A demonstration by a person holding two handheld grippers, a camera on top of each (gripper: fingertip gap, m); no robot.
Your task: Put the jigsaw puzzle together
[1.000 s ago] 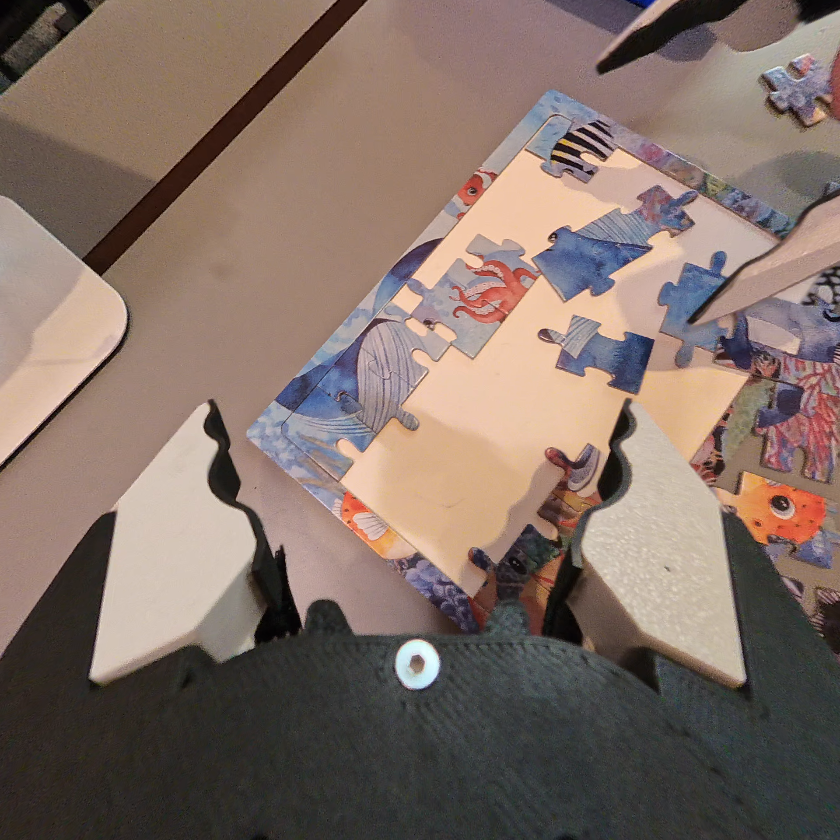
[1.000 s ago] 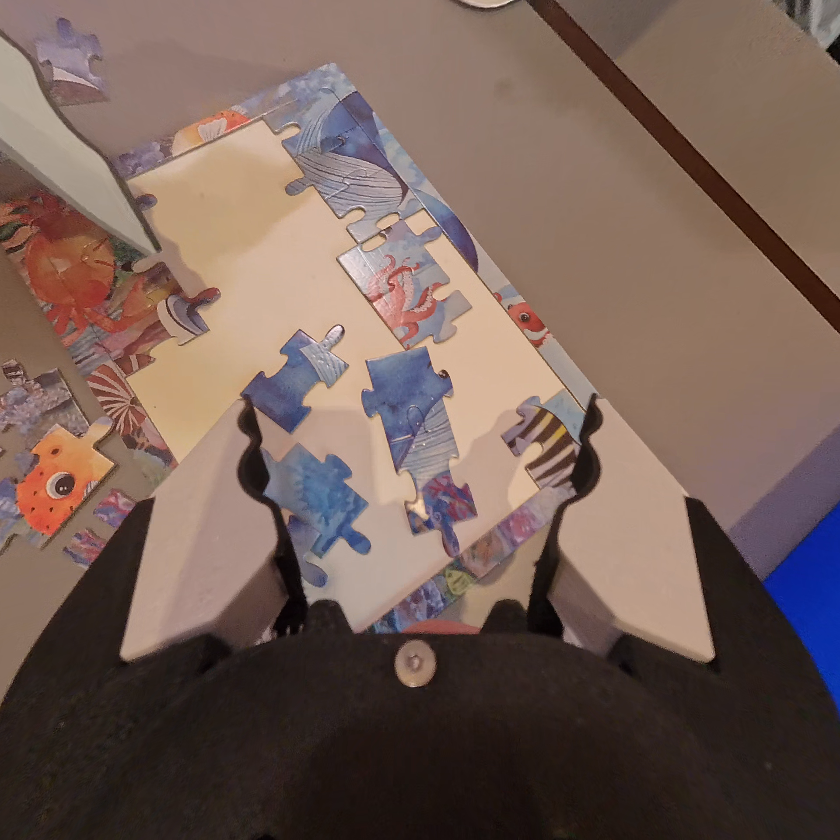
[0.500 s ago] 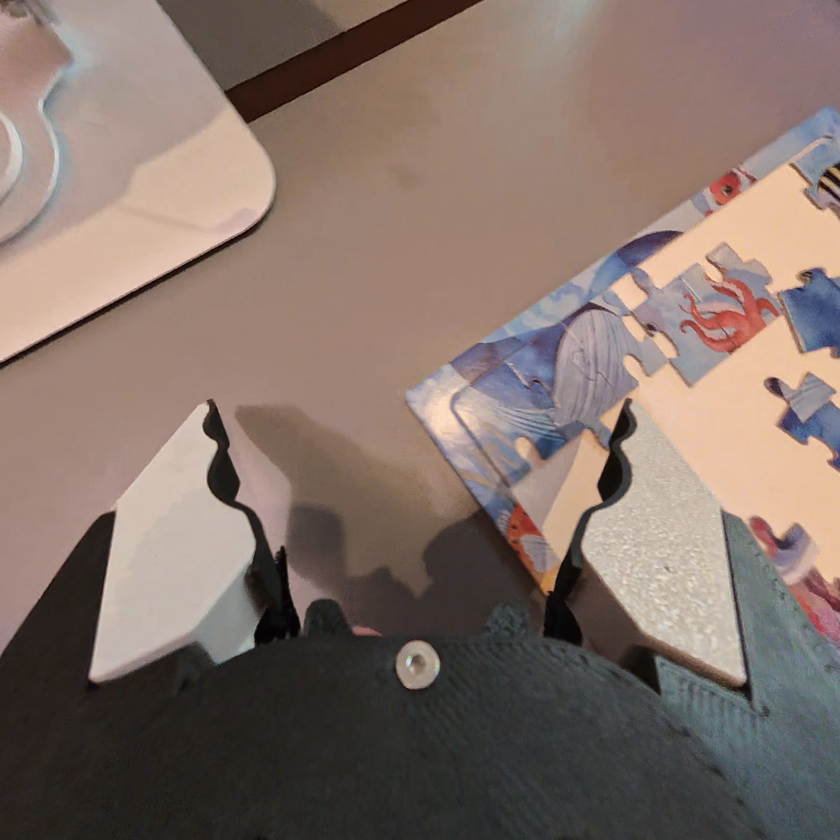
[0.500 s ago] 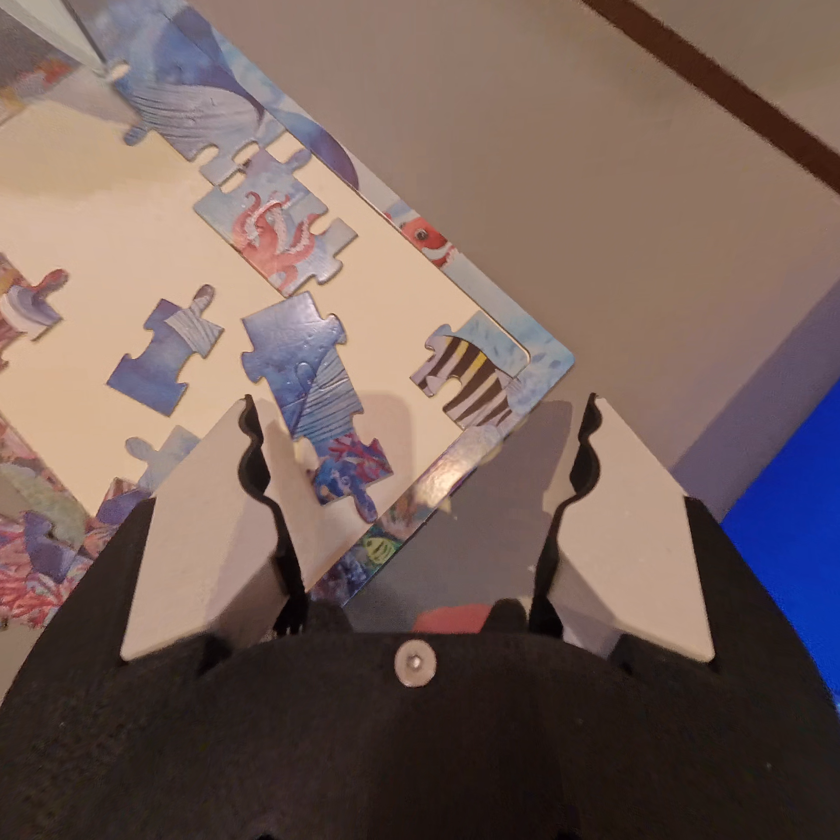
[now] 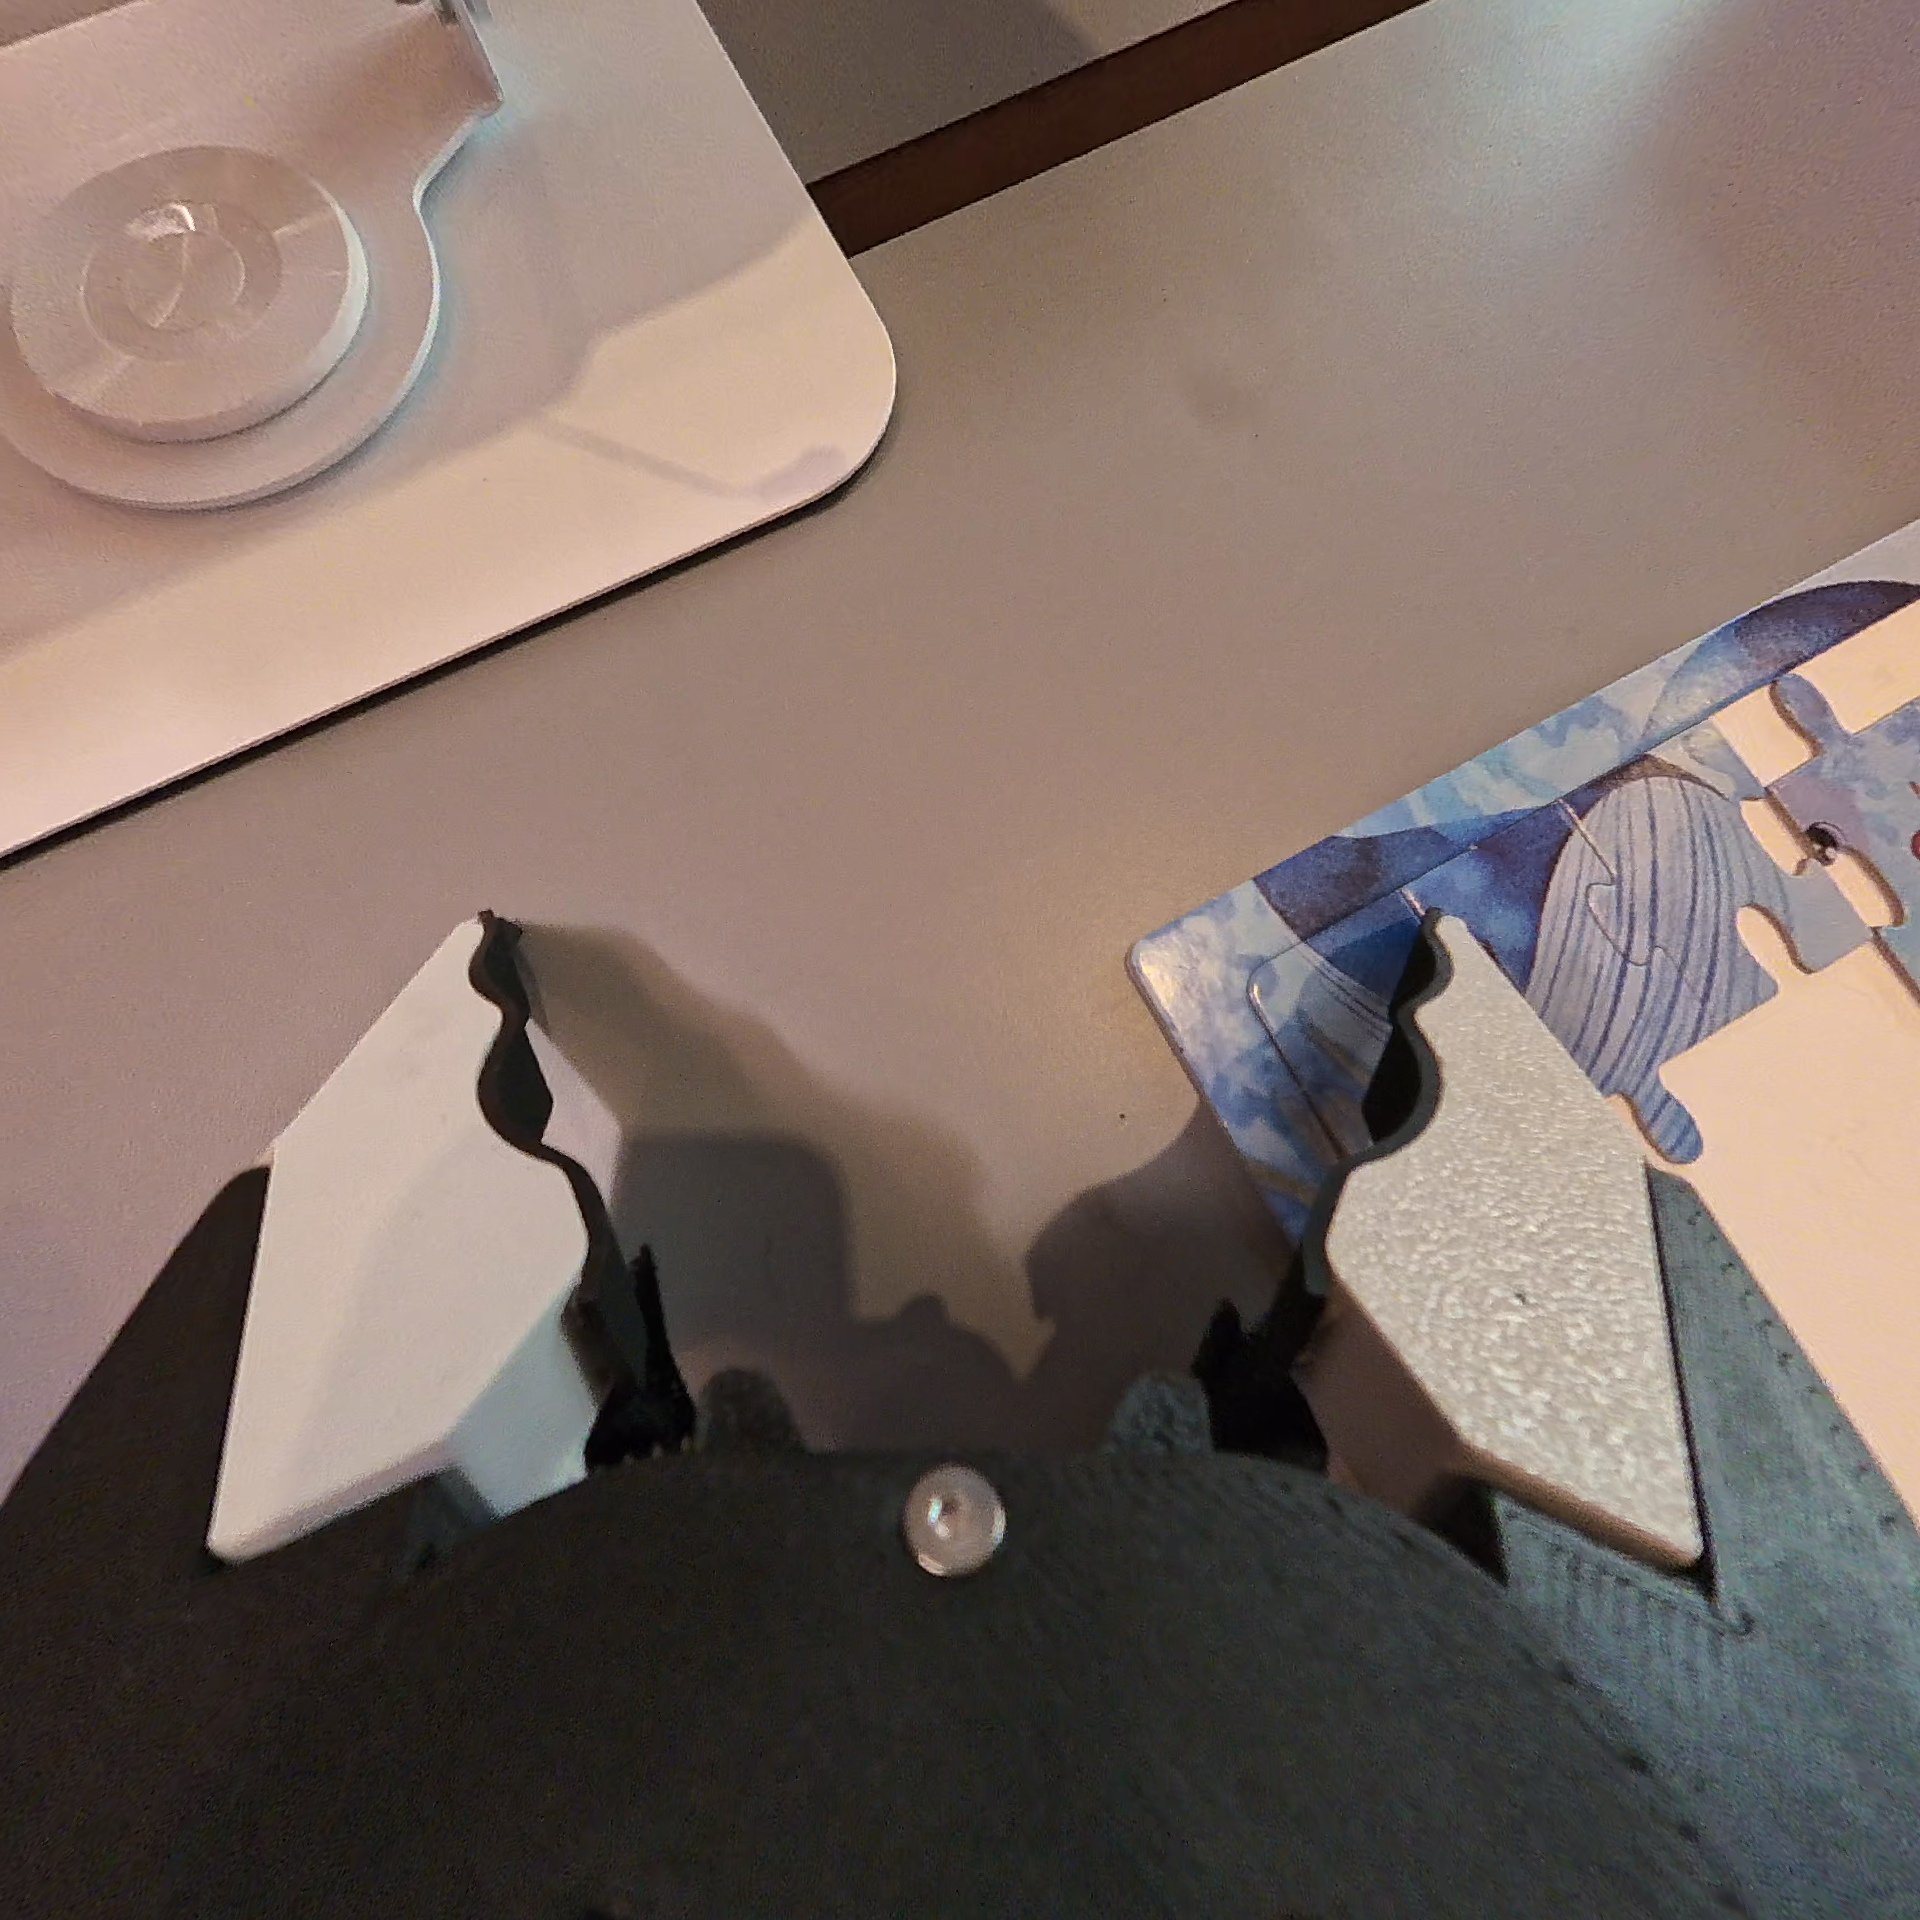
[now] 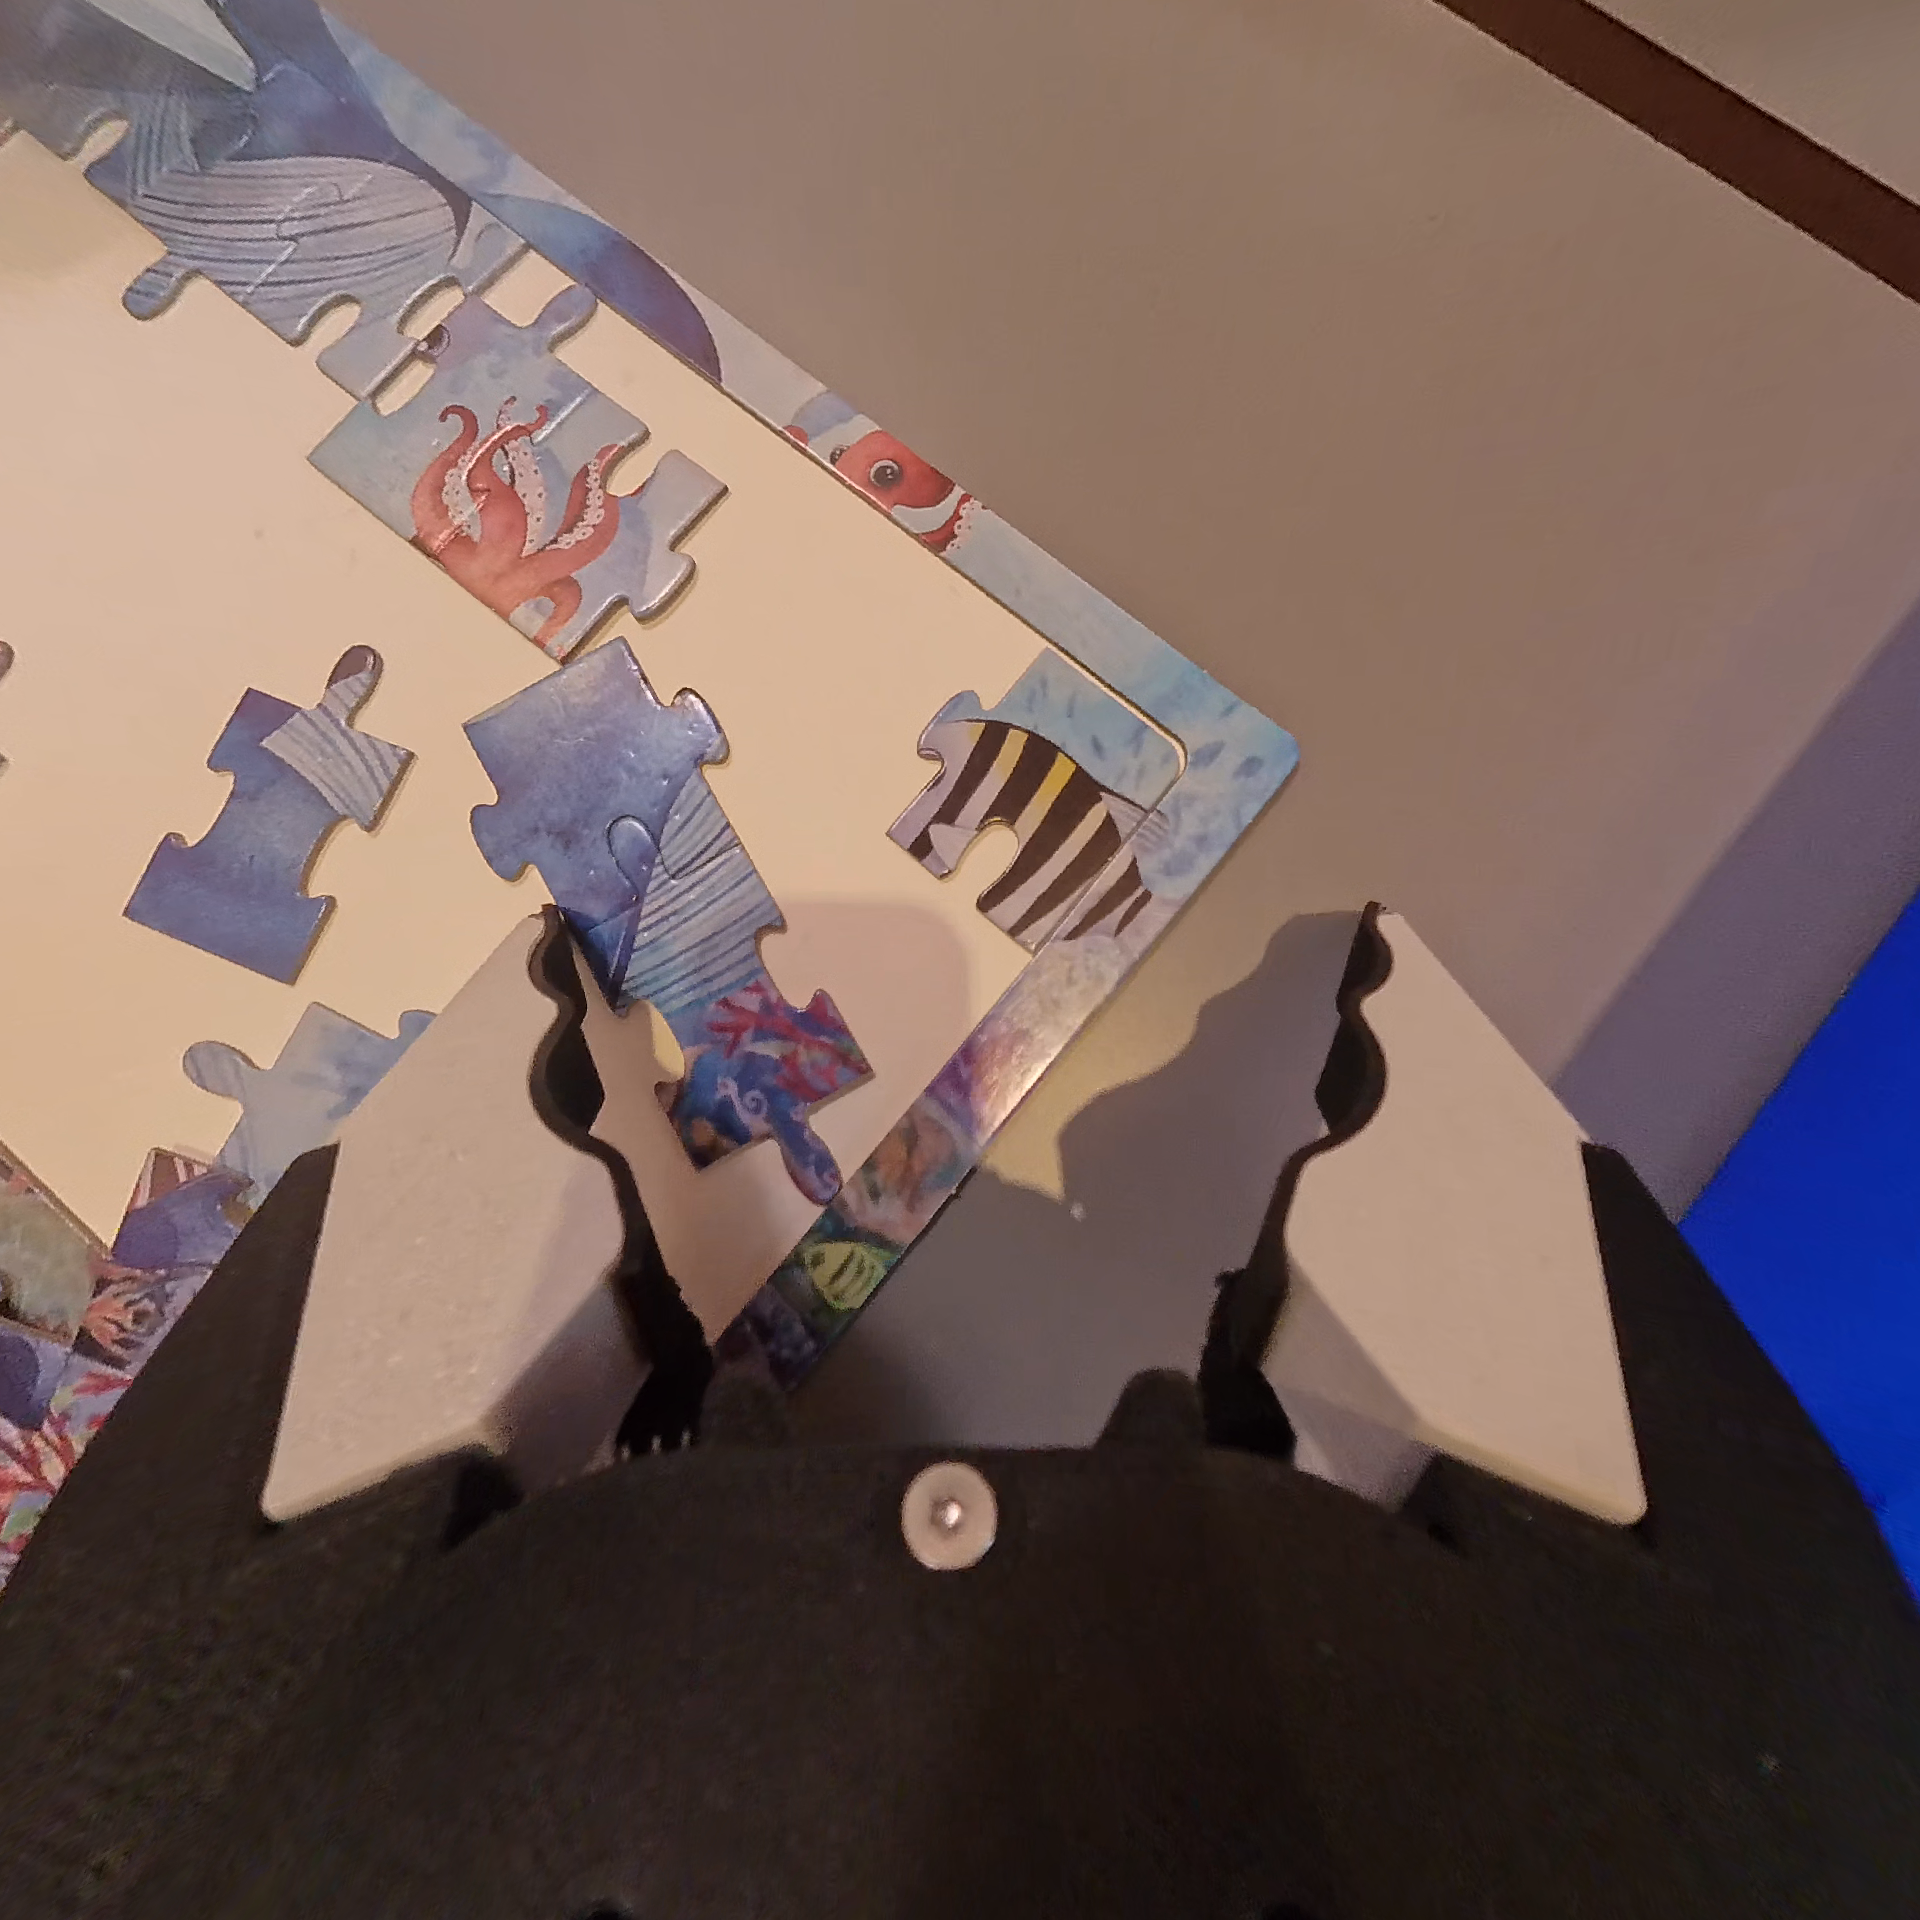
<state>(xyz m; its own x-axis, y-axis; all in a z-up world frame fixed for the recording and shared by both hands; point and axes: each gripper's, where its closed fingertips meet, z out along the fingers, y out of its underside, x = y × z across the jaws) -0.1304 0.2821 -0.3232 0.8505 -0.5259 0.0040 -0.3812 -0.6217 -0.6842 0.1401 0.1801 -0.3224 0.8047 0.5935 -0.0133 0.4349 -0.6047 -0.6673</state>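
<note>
The puzzle tray (image 6: 1236, 769) has a blue sea-picture frame and a cream inside. In the right wrist view it holds whale pieces (image 6: 301, 208) fitted at the top, an octopus piece (image 6: 520, 509), a striped fish piece (image 6: 1039, 821) in the corner, and loose blue pieces (image 6: 270, 821) (image 6: 644, 831) plus a coral piece (image 6: 769, 1081). My right gripper (image 6: 956, 914) is open and empty over the tray's corner. My left gripper (image 5: 961, 920) is open and empty over bare table, its right finger over the tray's whale corner (image 5: 1205, 966). The left gripper's fingertip (image 6: 208, 42) shows at top left.
A white flat stand base (image 5: 520, 436) with a round disc lies on the grey table at the upper left of the left wrist view. A dark seam (image 5: 1091, 114) crosses the table beyond it. A blue surface (image 6: 1829, 1195) lies past the table edge at right.
Both grippers have swung outward from the tray's middle: the left one to the left toward the white base, the right one to the right toward the tray's striped-fish corner. Both stayed open.
</note>
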